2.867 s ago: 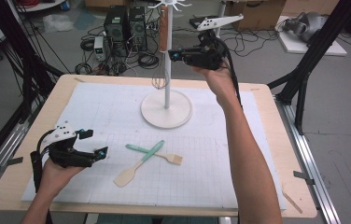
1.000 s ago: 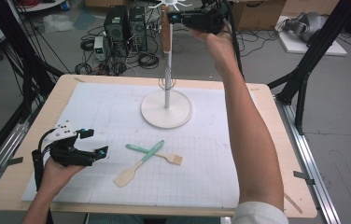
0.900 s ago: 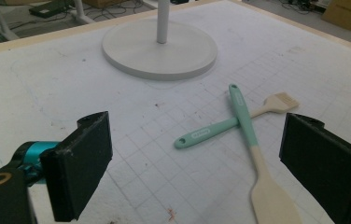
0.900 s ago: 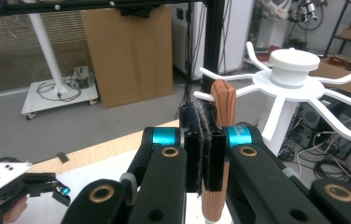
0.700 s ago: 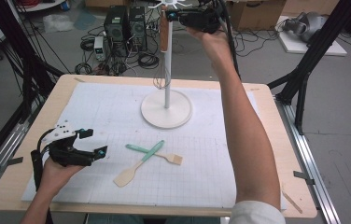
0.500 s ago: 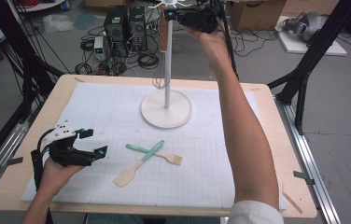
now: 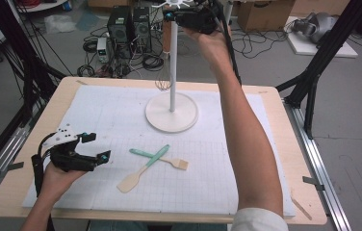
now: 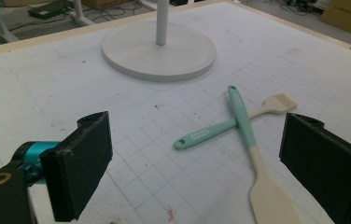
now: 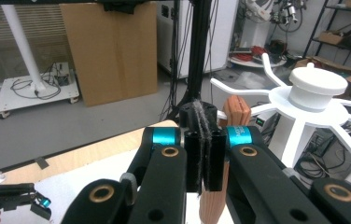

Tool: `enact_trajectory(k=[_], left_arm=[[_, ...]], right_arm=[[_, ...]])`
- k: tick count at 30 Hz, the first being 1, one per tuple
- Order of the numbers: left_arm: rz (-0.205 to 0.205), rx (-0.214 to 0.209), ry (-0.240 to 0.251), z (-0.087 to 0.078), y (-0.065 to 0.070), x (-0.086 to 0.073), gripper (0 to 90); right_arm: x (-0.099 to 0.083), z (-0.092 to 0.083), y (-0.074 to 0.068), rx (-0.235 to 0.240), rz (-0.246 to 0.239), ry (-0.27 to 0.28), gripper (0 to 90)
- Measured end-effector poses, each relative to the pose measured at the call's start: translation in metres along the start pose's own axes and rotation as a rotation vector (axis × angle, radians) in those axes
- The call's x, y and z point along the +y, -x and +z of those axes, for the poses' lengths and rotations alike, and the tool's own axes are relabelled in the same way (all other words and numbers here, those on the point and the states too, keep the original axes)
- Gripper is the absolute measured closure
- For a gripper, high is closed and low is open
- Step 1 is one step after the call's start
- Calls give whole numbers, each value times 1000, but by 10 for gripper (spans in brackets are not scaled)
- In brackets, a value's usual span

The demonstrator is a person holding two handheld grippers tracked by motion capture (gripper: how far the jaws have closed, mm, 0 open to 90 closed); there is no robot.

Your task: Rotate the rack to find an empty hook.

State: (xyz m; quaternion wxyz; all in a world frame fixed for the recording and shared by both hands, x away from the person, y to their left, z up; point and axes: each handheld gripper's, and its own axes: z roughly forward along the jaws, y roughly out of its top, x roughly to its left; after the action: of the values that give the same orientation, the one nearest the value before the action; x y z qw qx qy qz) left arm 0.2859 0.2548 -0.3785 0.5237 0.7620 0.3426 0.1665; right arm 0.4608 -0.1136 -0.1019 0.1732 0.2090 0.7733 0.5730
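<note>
My right gripper (image 7: 170, 16) is raised to the top of the white hook stand (image 7: 173, 72), just left of its hub. Its jaws are shut on the grey hanging loop (image 9: 200, 116) of a wooden-handled whisk (image 7: 166, 41). The whisk hangs straight down beside the pole, its wire head (image 7: 162, 85) above the round base. In the right gripper view the wooden handle (image 9: 237, 110) sits just behind the shut right gripper (image 9: 205, 140), and the stand's hooked top (image 9: 311, 86) is to the right. My left gripper (image 7: 97, 147) rests at the table's left, open, nothing between the jaws.
A teal-handled spatula (image 7: 143, 168) and a teal-handled brush (image 7: 162, 159) lie crossed on the white gridded mat (image 7: 246, 192), ahead of the left gripper (image 8: 197, 172). The stand's base (image 8: 159, 49) sits beyond them. Computers and cables crowd the floor behind the table.
The right hand lifted the whisk from halfway up the pole to the stand's top, then shifted only slightly. The left hand and the table utensils stayed put.
</note>
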Motion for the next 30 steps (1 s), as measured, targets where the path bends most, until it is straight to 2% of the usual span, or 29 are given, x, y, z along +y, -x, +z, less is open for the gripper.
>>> enact_trajectory(k=[12, 22, 30], left_arm=[[-6, 9, -1, 1, -1, -1, 100], [-6, 13, -5, 0, -1, -1, 100], [-2, 11, -10, 2, 0, -1, 100]], right_arm=[[-11, -22, 15, 80, -10, 9, 892], [-12, -39, 30, 89, -11, 27, 893], [-14, -42, 41, 78, 5, 30, 892]])
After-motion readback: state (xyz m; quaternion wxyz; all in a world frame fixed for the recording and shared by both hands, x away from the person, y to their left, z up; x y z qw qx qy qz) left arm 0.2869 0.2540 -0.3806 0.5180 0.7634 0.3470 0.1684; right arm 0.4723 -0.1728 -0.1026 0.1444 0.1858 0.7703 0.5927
